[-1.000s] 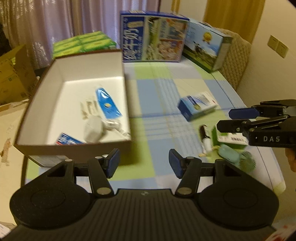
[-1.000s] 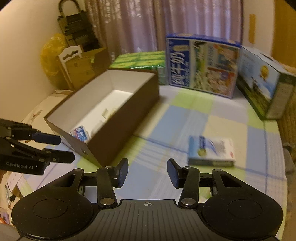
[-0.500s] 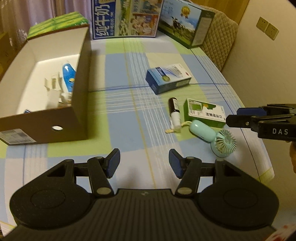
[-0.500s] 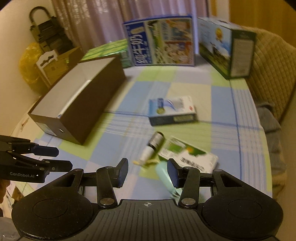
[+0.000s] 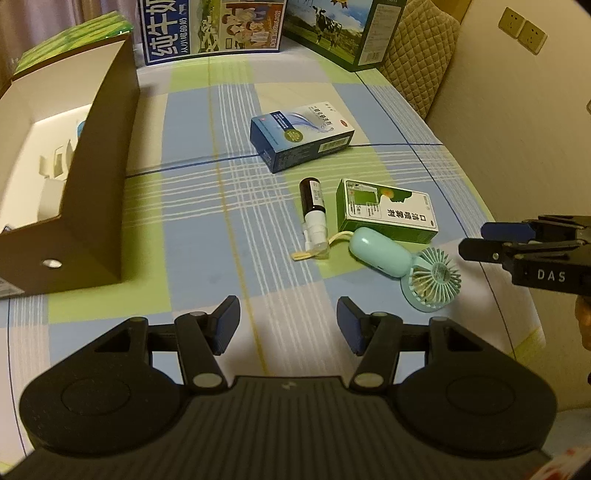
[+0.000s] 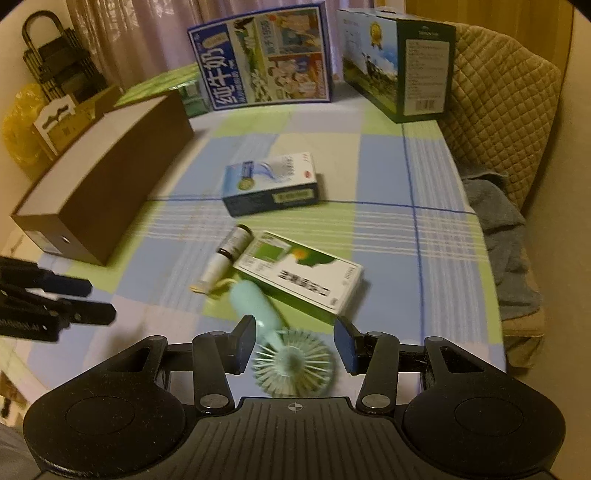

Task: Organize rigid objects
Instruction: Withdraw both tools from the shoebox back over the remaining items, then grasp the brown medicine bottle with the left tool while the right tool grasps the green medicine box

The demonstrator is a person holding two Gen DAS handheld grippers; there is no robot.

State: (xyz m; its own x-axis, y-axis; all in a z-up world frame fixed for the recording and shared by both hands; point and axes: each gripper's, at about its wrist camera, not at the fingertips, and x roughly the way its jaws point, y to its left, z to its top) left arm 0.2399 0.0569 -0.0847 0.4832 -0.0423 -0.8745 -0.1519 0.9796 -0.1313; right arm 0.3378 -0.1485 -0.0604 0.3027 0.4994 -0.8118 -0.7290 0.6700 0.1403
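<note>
While the right gripper [image 6: 294, 347] hangs unclenched, the fan [image 6: 291, 365] lies below it.

A checked cloth [image 5: 192, 236] in blue, green and white covers the surface. At its far edge stand two big milk cartons [image 6: 264, 59] [image 6: 399, 62]. A quilted chair [image 6: 498, 110] carries a grey towel [image 6: 506, 236]. Wall sockets [image 5: 522, 26] sit upper right.
</note>
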